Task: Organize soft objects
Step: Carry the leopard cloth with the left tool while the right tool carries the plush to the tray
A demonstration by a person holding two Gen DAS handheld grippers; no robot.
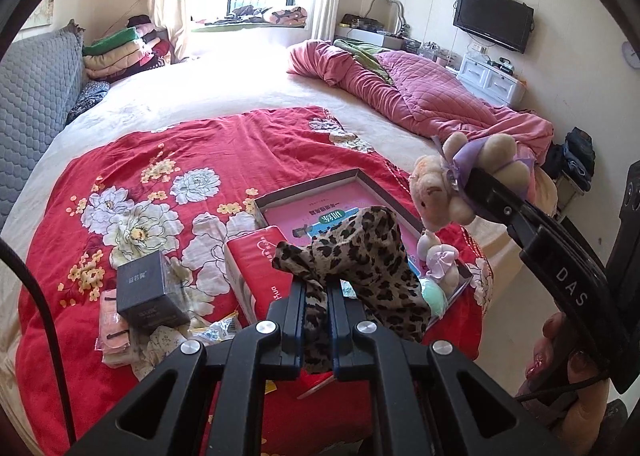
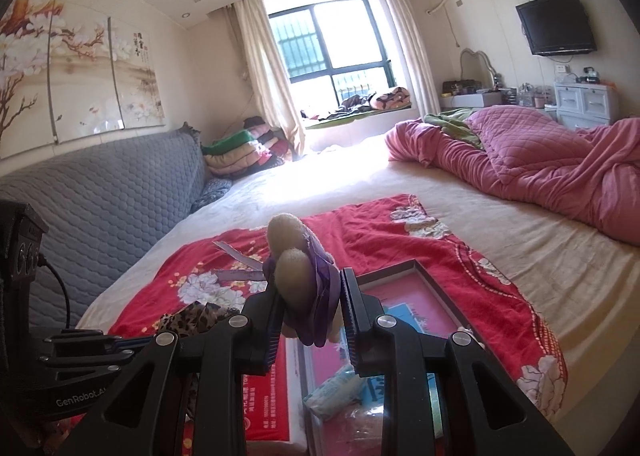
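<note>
While the left gripper (image 1: pixel 316 292) pinches a scarf (image 1: pixel 360 252) and the right gripper (image 2: pixel 310 308) a plush toy (image 2: pixel 298 276), the tray (image 1: pixel 304 186) holds perhaps two toys; clutter remains.

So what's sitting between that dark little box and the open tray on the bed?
In the left wrist view, a red packet lies between the dark box and the tray.

Two plush toys — one (image 1: pixel 444 192) between the right jaws, one small (image 1: pixel 438 260) ahead of the left jaws. One leopard-print scarf (image 1: pixel 360 256) between the left jaws — one dark box (image 1: pixel 148 292) left of them.
</note>
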